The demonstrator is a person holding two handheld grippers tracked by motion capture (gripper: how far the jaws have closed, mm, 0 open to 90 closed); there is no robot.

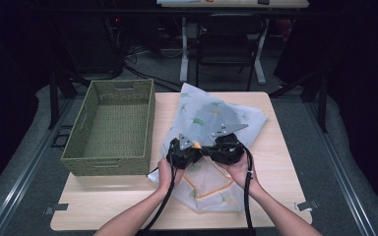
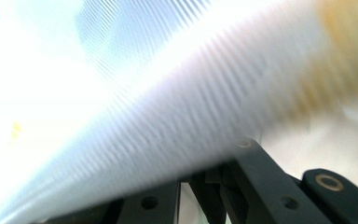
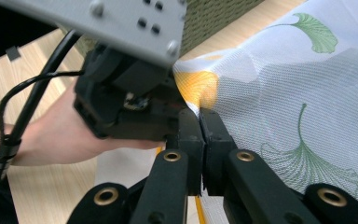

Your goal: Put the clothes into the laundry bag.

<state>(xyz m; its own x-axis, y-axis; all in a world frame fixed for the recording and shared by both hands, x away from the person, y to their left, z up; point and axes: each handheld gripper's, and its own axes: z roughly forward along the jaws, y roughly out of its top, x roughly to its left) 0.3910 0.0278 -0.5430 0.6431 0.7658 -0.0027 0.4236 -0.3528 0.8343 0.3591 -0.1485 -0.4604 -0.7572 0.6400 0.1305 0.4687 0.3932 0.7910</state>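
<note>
The cloth [image 1: 211, 147], thin white fabric printed with green leaves and edged in orange, lies spread and rumpled on the wooden table [image 1: 275, 162], just to the right of the woven basket [image 1: 113, 128]. Its far end lies beside the basket's far right corner; its near end lies nearer the person than the basket's front wall.

The left gripper [image 1: 184, 152] sits over the cloth, just right of the basket's near right corner. Its jaws are closed on a fold of the cloth; in the left gripper view the fabric drapes blurred across the jaws.

The right gripper [image 3: 200, 140] is farther from the basket, close beside the left gripper. Its jaws are pressed together with the cloth's orange-edged fold [image 3: 198, 88] pinched between them. Both hands hold their grippers low over the cloth.
</note>
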